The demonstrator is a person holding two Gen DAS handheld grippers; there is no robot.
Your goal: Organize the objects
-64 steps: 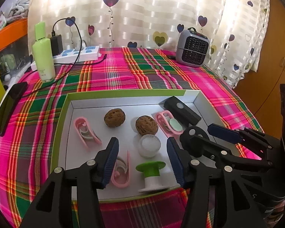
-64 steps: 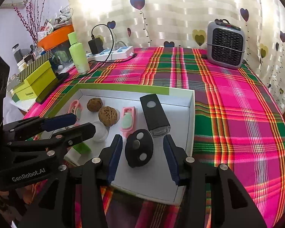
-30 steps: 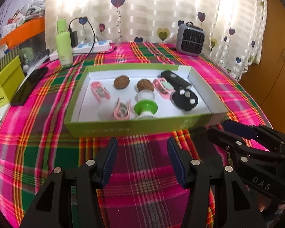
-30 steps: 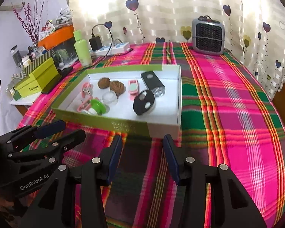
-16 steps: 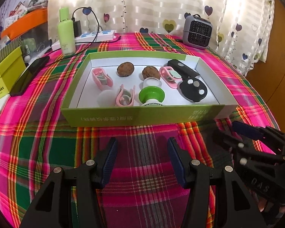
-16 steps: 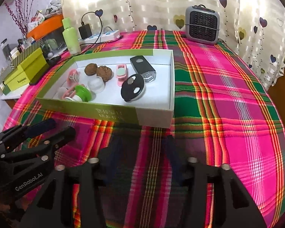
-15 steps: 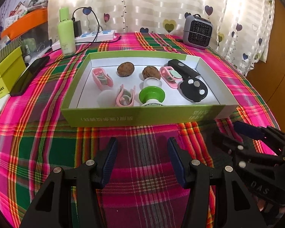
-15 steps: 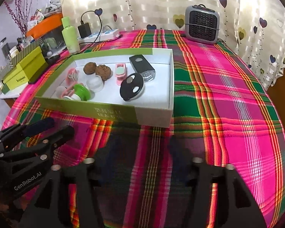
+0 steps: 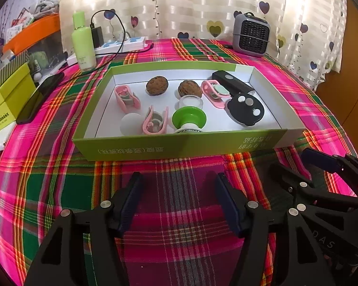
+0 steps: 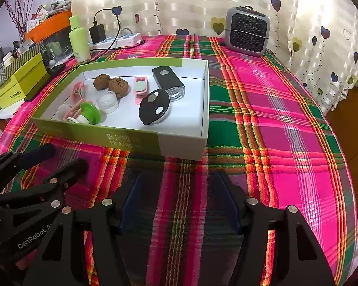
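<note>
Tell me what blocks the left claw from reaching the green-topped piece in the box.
The box's near green wall stands between the left claw and the green-topped piece, which sits just behind it. The claw is open and empty, so it must go over the wall.

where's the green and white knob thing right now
In the left wrist view the green-topped knob stands inside the box, by its near wall, between a pink clip and the black oval gadget.

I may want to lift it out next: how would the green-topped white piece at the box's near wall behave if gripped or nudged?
The green-topped piece looks like hard plastic, so probably stiff and light. Its wide round cap over a narrower white base suggests it could tip if nudged, then roll. It sits close beside a pink clip, so fingers may bump that too.
</note>
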